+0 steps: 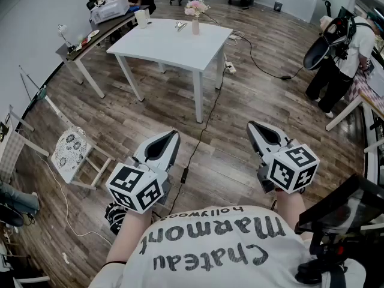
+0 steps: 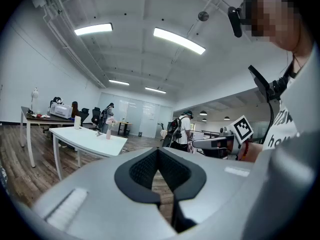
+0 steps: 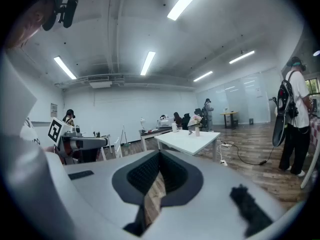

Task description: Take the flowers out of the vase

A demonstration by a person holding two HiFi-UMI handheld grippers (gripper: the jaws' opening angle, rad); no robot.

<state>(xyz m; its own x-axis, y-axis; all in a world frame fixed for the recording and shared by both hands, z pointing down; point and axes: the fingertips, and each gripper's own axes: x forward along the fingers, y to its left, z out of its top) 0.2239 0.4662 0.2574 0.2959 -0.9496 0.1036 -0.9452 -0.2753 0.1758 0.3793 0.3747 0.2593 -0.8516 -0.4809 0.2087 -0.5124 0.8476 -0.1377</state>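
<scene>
The left hand-held gripper (image 1: 172, 137) and the right hand-held gripper (image 1: 252, 126) are both closed and empty. The flowers (image 1: 196, 6) stand in the vase (image 1: 195, 26) near the far edge of the table (image 1: 168, 47), well apart from both.

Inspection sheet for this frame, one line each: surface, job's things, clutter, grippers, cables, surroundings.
Surface: white table, far across the room, mostly bare.
Job's things: flowers standing in the vase, near the table's far edge.
Clutter: white cup and a small metal item on the table.
Grippers: left gripper and right gripper both shut, empty, held near the person's body.
Cables: black cable across the floor; power strip beside the table.
Surroundings: standing person at right; desk at left.
</scene>
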